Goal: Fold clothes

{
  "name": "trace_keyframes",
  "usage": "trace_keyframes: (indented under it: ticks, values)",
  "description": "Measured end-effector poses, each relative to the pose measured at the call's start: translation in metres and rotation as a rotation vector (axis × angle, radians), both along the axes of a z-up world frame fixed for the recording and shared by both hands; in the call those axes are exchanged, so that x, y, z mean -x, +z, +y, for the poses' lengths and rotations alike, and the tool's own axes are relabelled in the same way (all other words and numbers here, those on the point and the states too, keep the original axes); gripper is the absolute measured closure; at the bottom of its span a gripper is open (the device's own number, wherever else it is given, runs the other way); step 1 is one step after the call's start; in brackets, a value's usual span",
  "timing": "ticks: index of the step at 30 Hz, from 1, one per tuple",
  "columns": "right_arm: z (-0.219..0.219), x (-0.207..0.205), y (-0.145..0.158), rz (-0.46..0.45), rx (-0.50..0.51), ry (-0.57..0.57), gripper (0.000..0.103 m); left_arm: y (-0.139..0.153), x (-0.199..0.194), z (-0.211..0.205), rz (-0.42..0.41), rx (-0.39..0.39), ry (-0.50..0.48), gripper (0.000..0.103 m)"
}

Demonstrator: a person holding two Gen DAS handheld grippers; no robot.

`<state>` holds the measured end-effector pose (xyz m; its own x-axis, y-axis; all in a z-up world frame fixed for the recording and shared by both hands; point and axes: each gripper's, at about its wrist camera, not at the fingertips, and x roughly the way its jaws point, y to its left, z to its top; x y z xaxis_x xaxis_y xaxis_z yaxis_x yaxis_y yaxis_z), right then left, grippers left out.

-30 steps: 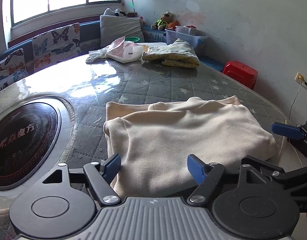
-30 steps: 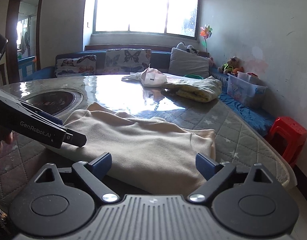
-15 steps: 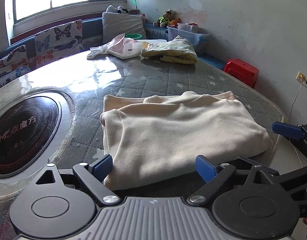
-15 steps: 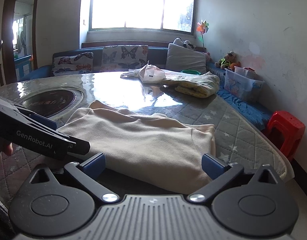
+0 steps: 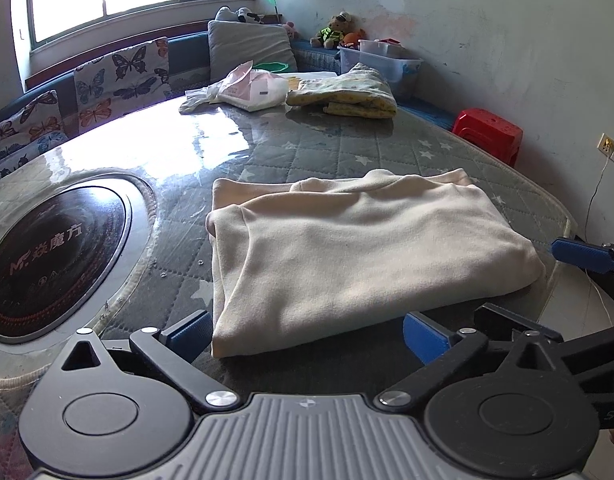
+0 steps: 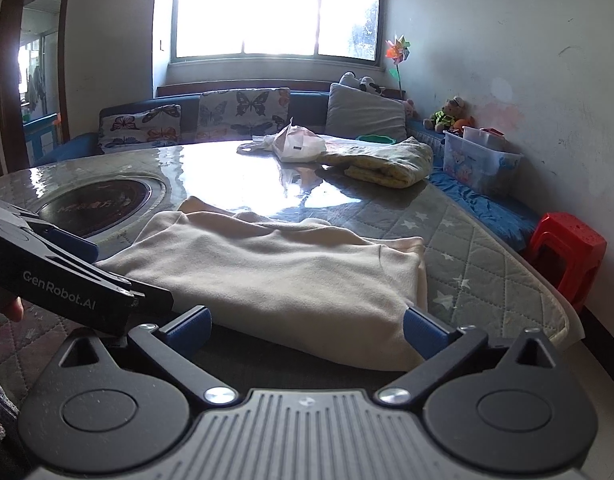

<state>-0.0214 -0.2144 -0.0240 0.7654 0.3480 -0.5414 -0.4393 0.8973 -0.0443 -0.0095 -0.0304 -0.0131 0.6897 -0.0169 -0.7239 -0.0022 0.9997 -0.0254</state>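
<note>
A cream garment (image 5: 359, 256) lies folded into a rough rectangle on the quilted, star-patterned counter (image 5: 347, 148), close to its near edge. The left tool (image 5: 305, 332) hangs just in front of the garment's near edge, its jaws opening, nothing between them. The right tool (image 6: 305, 330) hovers beside it, spread wide and empty. A round black cooktop (image 5: 47, 252) is set into the counter to the left. Farther back lie a yellow folded blanket (image 5: 347, 94) and a plastic bag (image 5: 251, 90). A red stool (image 5: 491, 132) stands by the wall.
</note>
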Motion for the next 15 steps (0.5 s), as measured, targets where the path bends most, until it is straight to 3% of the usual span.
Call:
trace_keyframes:
  ticks: [15]
  values:
    - [-0.0051, 0.0084, -0.0018, 0.007, -0.013, -0.036, 0.000, -0.0055, 0.0102, -0.0066, 0.045, -0.025, 0.001, 0.000]
